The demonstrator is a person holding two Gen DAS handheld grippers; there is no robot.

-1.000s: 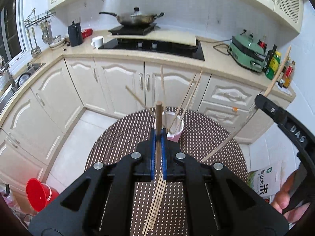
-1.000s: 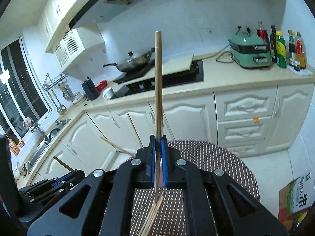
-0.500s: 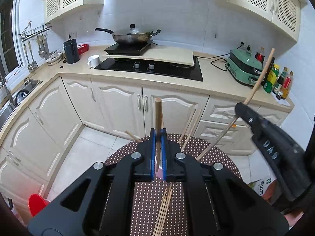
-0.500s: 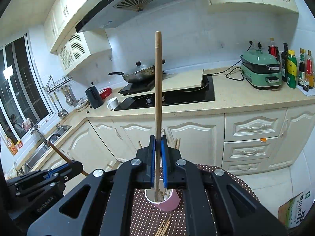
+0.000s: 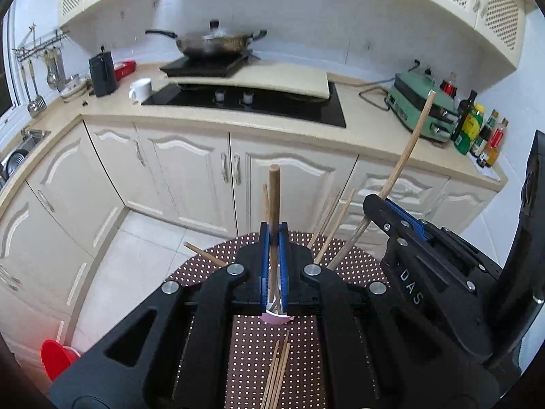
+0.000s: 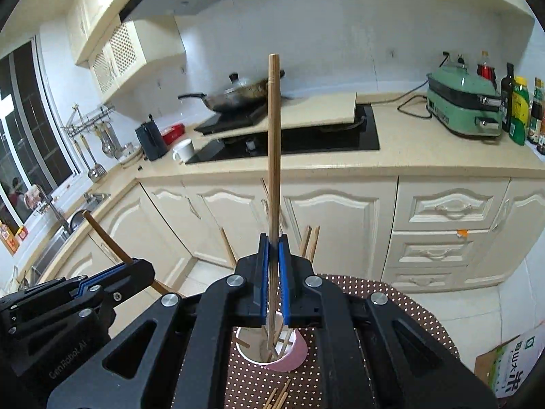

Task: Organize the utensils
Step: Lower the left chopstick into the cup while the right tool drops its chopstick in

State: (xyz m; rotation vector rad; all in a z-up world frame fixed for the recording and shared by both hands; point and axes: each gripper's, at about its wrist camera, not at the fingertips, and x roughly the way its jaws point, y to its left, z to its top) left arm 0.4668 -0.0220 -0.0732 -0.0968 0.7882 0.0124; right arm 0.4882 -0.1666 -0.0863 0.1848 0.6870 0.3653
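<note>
My left gripper [image 5: 273,238] is shut on a brown wooden chopstick [image 5: 274,204] that stands upright, its lower end in the pink cup [image 5: 276,318] right below. My right gripper [image 6: 273,248] is shut on a paler chopstick [image 6: 273,136], also upright, with its tip down inside the pink cup [image 6: 289,361], which holds several chopsticks. Each gripper shows in the other's view: the right one at the right of the left wrist view [image 5: 391,209], the left one at the lower left of the right wrist view [image 6: 129,269]. Loose chopsticks [image 5: 277,368] lie on the dotted brown mat [image 5: 248,358] near me.
The round brown dotted table [image 6: 408,303] stands before cream kitchen cabinets [image 5: 190,167]. On the counter are a hob with a wok [image 5: 218,42], a white mug [image 5: 141,88], a green appliance [image 6: 463,102] and bottles [image 5: 477,129]. A red funnel [image 5: 58,358] lies on the floor at left.
Both grippers have come lower and closer over the pink cup with their chopsticks still held. The chopstick tips now reach into the cup.
</note>
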